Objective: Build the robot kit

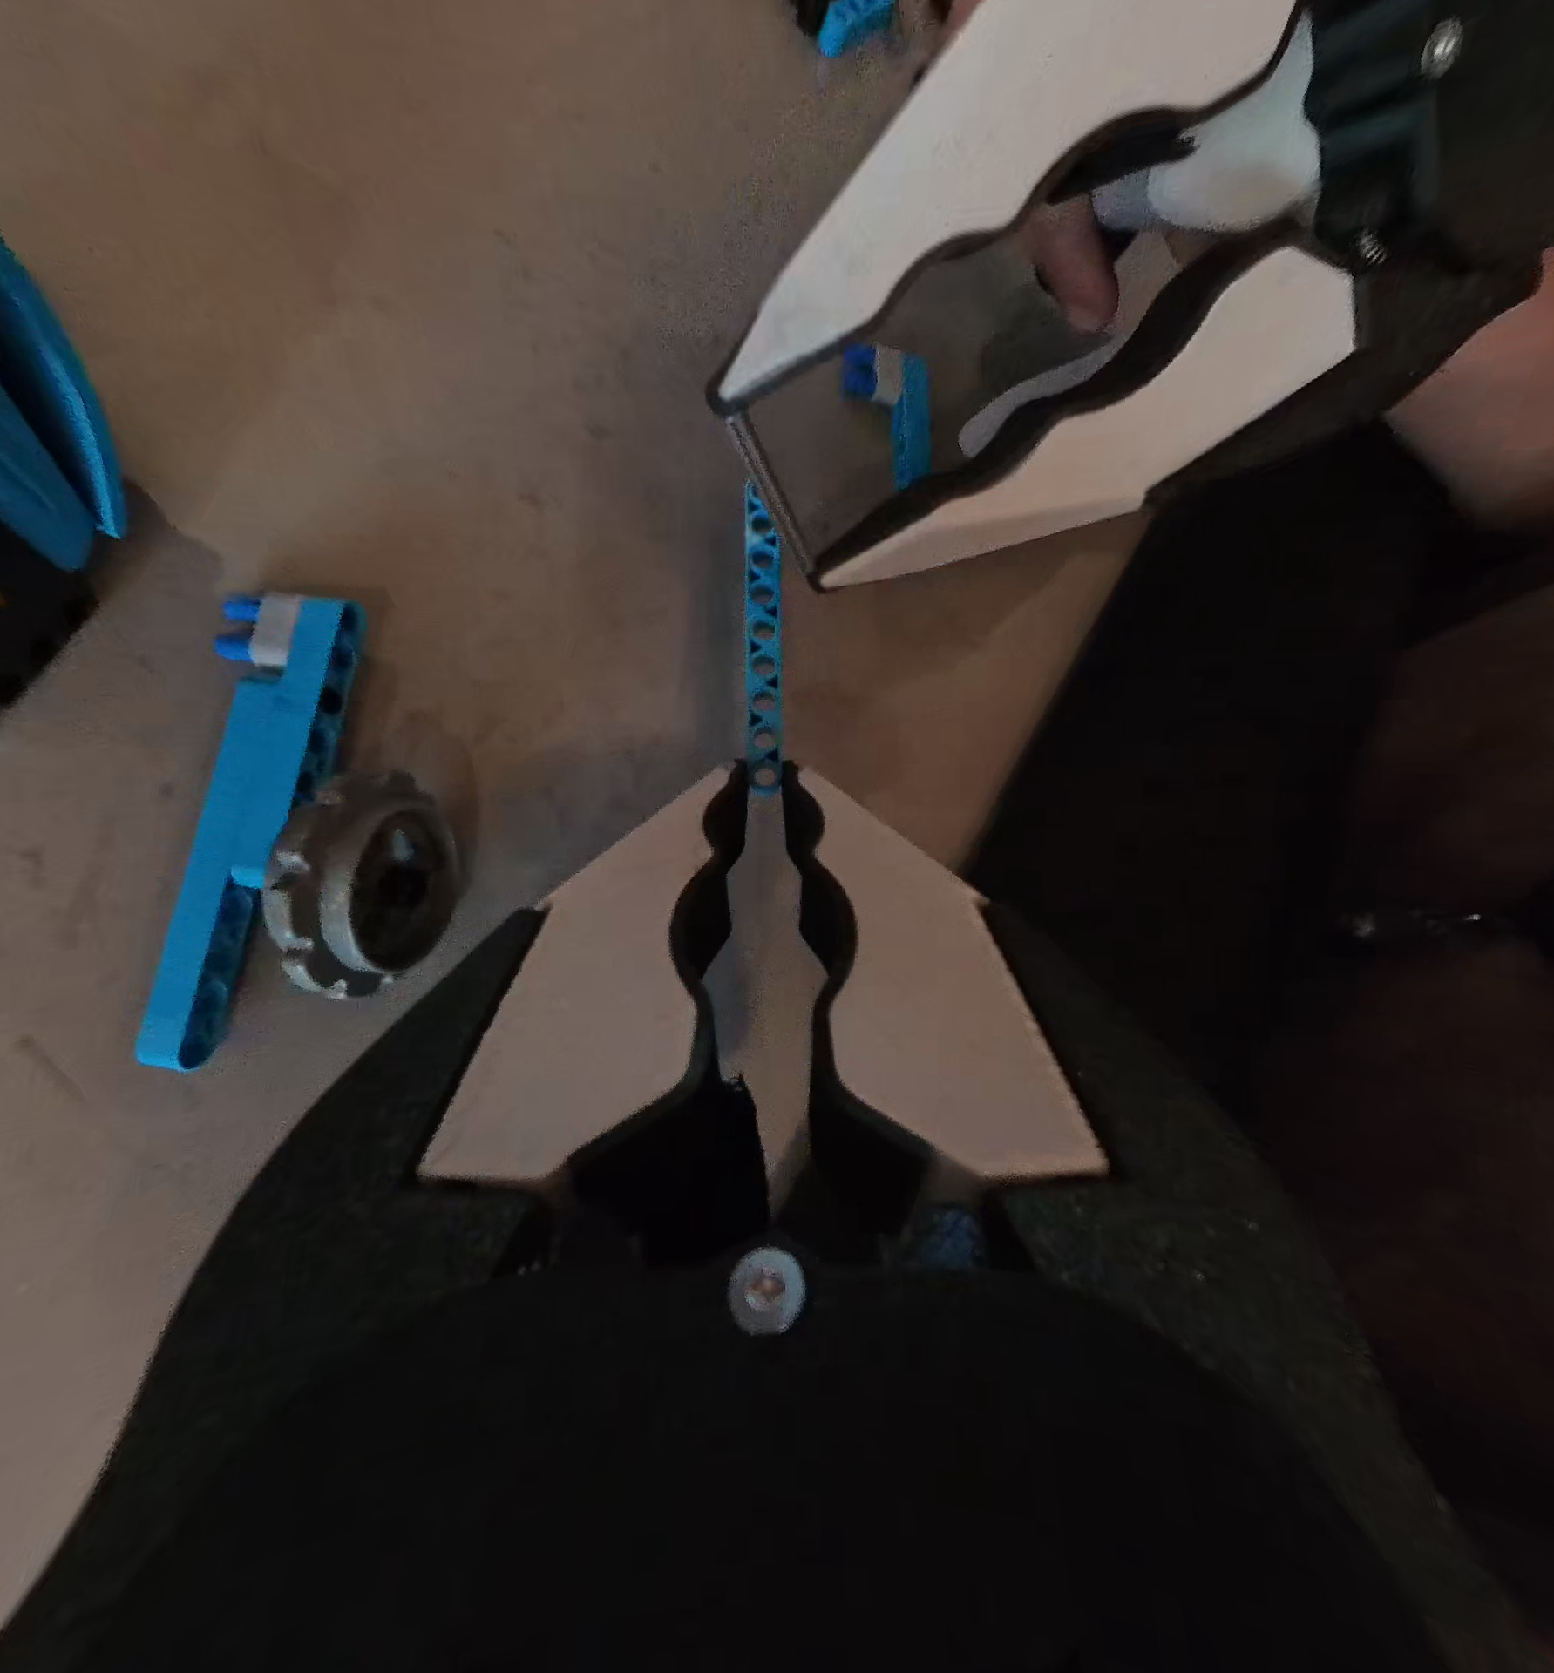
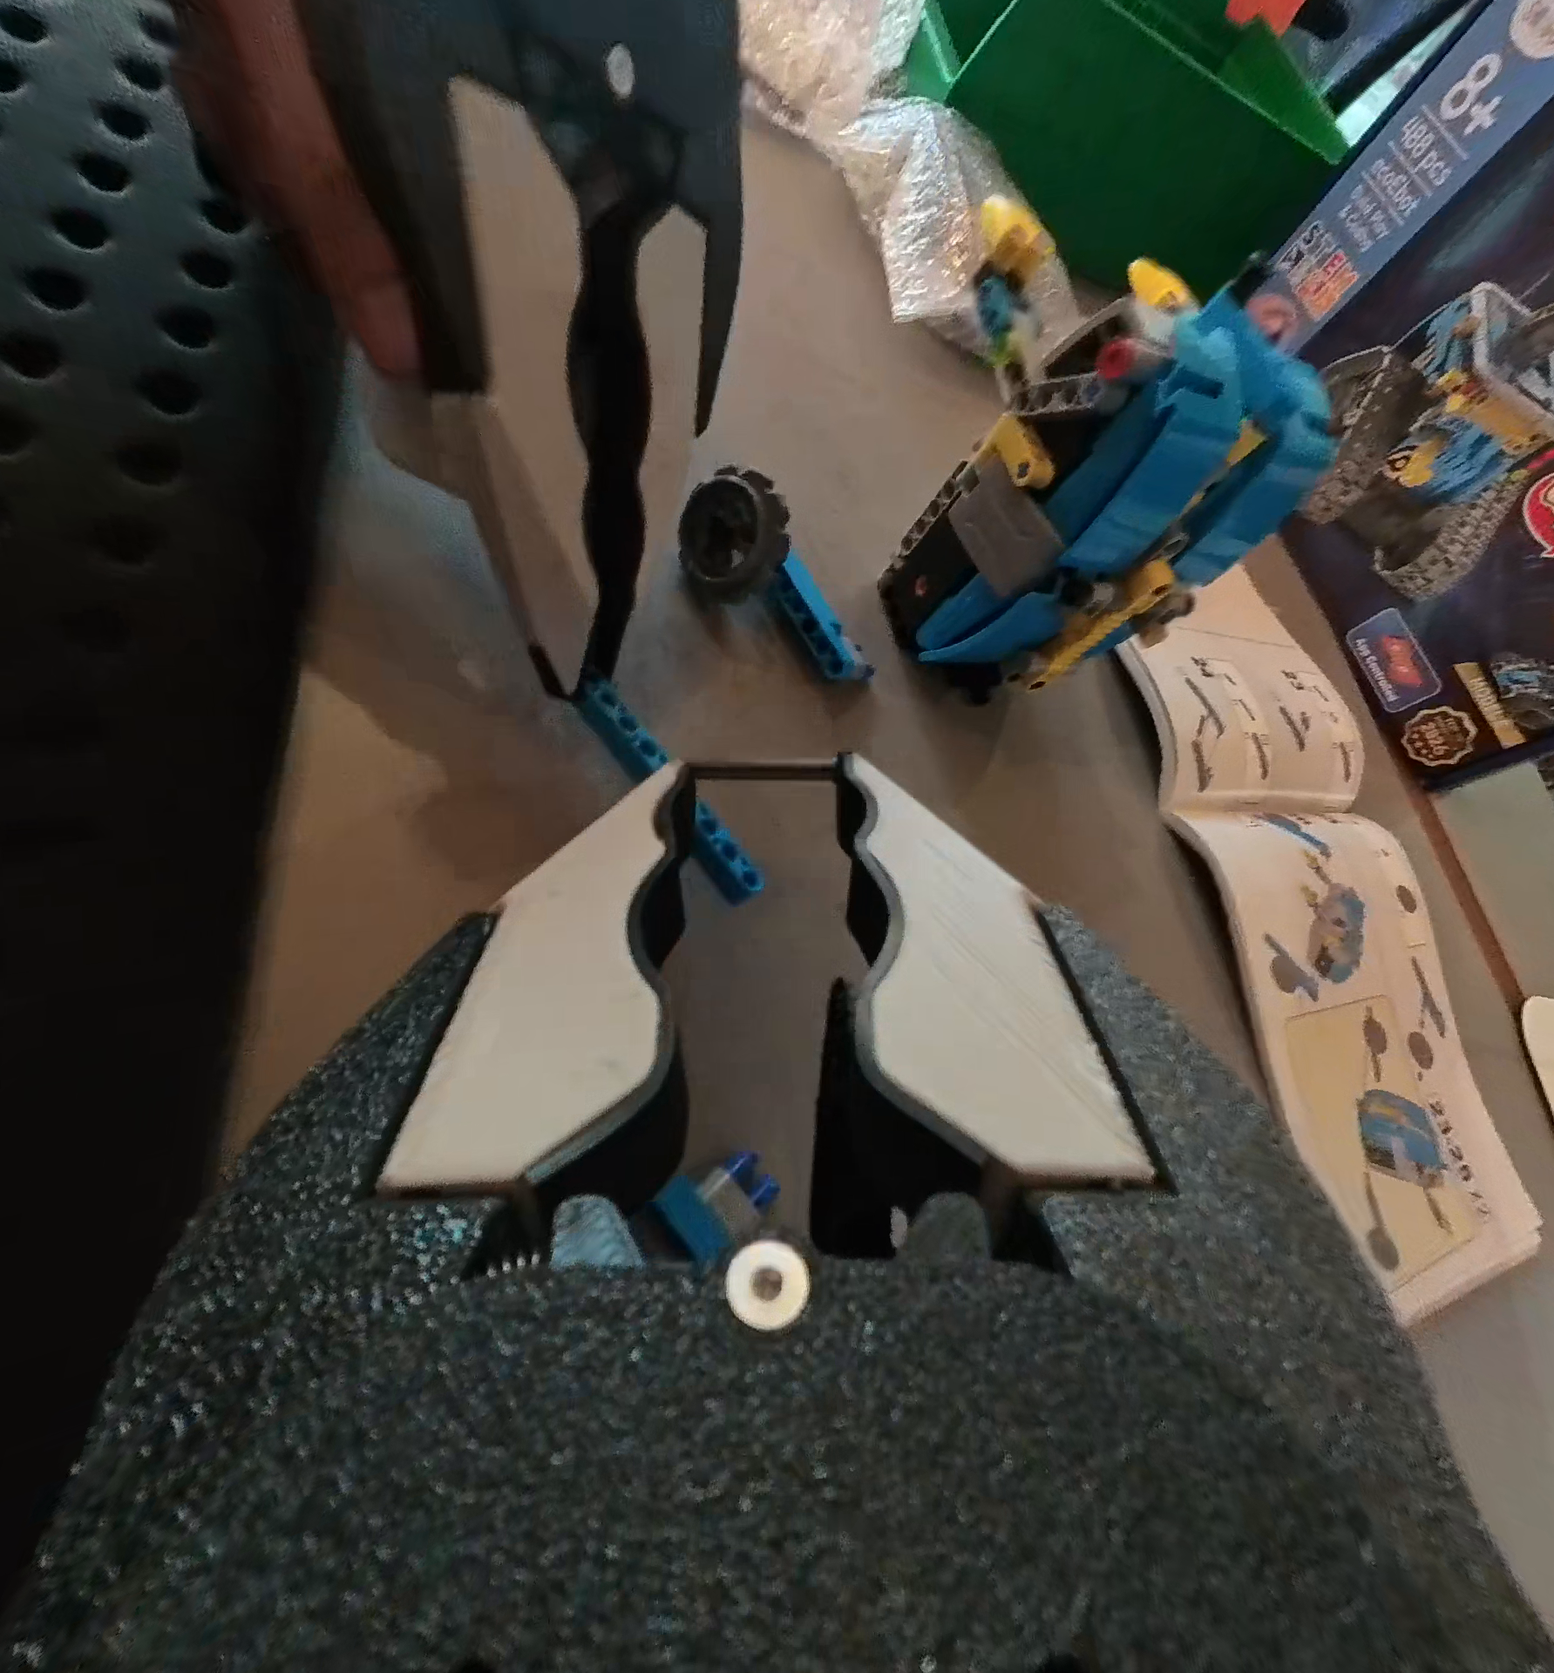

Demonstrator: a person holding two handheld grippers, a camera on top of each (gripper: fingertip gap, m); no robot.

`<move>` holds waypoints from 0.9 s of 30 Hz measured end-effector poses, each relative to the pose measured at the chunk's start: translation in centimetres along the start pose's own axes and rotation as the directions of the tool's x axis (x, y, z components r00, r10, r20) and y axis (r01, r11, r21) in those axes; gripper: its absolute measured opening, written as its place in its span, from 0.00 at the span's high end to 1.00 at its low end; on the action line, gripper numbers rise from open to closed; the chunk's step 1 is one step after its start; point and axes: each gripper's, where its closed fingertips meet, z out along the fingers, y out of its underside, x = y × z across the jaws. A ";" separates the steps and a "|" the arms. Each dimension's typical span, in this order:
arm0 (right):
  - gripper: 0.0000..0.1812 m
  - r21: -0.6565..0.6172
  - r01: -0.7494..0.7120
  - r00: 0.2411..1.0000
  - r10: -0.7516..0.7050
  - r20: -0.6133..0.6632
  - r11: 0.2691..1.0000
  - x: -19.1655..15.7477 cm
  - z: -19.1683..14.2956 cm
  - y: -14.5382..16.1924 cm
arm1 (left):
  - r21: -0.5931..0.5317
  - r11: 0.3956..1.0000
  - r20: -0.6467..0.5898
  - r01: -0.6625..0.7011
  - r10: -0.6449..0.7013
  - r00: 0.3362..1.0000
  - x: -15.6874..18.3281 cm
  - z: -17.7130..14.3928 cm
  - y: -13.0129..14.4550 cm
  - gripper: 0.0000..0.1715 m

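Blue perforated beam [image 1: 763, 634], clenched at one end in the left gripper [image 1: 762, 769], lies low over the bench [image 1: 483, 317]; right gripper [image 2: 764, 769], jaws released, straddles its far end, poised for a grasp.

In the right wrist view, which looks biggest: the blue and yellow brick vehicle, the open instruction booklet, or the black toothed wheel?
Largest to smallest, as they look:
1. Open white paper instruction booklet, though it lies nearer the camera
2. Blue and yellow brick vehicle, roughly similar in spread, so their order is unsure
3. Black toothed wheel, clearly smallest
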 end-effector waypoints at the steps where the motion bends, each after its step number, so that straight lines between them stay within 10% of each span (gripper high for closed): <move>1: 0.83 -0.019 0.007 1.000 -0.007 0.005 1.000 -0.3 0.2 0.4 | -0.012 1.000 -0.010 0.007 -0.008 1.000 0.1 0.0 0.2 0.96; 27: 0.83 -0.087 0.151 0.984 -0.158 -0.078 0.985 -1.0 1.3 1.5 | -0.083 0.994 0.040 -0.067 0.070 0.997 -0.4 0.8 1.3 0.96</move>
